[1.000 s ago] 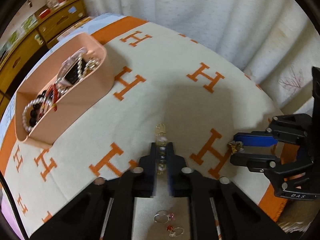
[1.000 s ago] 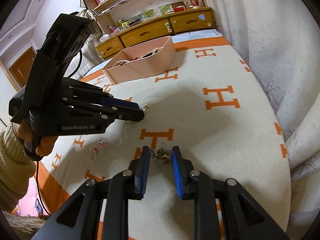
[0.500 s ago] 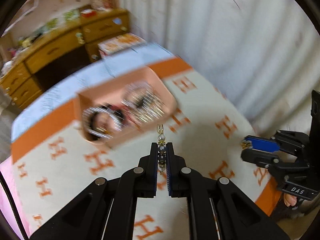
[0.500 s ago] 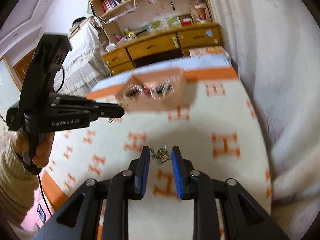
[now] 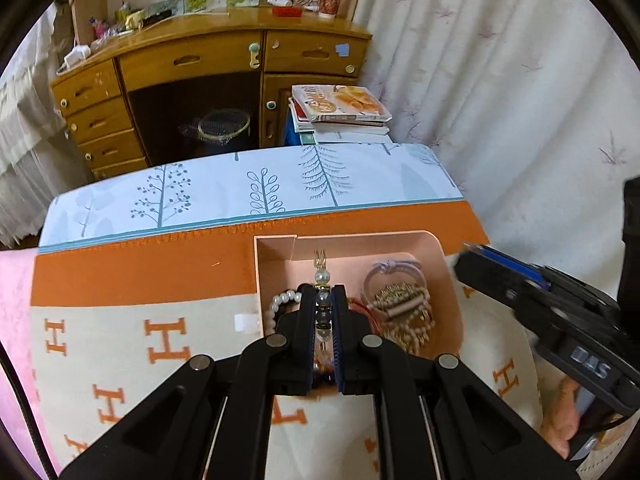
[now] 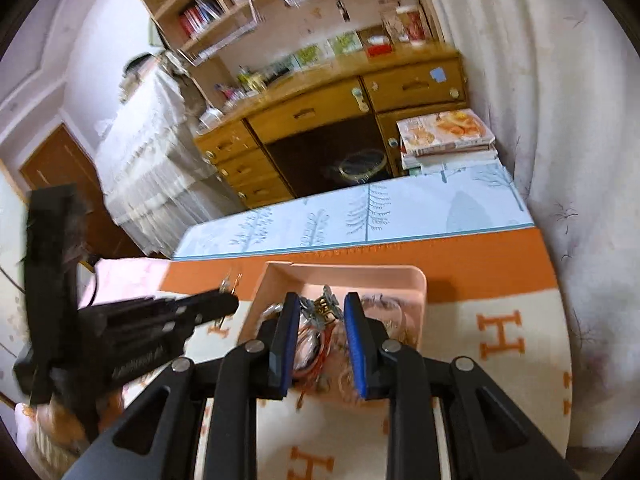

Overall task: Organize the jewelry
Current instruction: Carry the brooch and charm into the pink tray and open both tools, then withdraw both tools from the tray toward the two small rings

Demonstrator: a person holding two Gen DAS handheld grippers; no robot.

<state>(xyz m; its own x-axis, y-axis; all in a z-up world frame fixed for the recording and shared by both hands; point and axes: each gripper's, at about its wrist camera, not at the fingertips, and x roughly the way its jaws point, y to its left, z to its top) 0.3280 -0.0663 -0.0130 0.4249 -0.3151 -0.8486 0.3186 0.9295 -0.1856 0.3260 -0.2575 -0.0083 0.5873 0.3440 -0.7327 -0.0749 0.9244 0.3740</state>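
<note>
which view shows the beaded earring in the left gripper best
The left wrist view. The beaded earring sits sharp and centred between the shut fingers of the left gripper, its hook over the pink tray. In the right wrist view the left gripper is motion-blurred, and only a thin hook shows at its tip.

A beaded earring (image 5: 322,312) with a pearl and a gold hook at its tip is pinched upright between the left claw's (image 5: 323,298) closed tips. A small gold and silver brooch (image 6: 322,307) sits clamped between the right claw's (image 6: 322,307) blue pads. Directly beneath both claws lies a pink tray (image 5: 436,252) holding pearl strands, a gold bracelet and a lilac hair tie.
</note>
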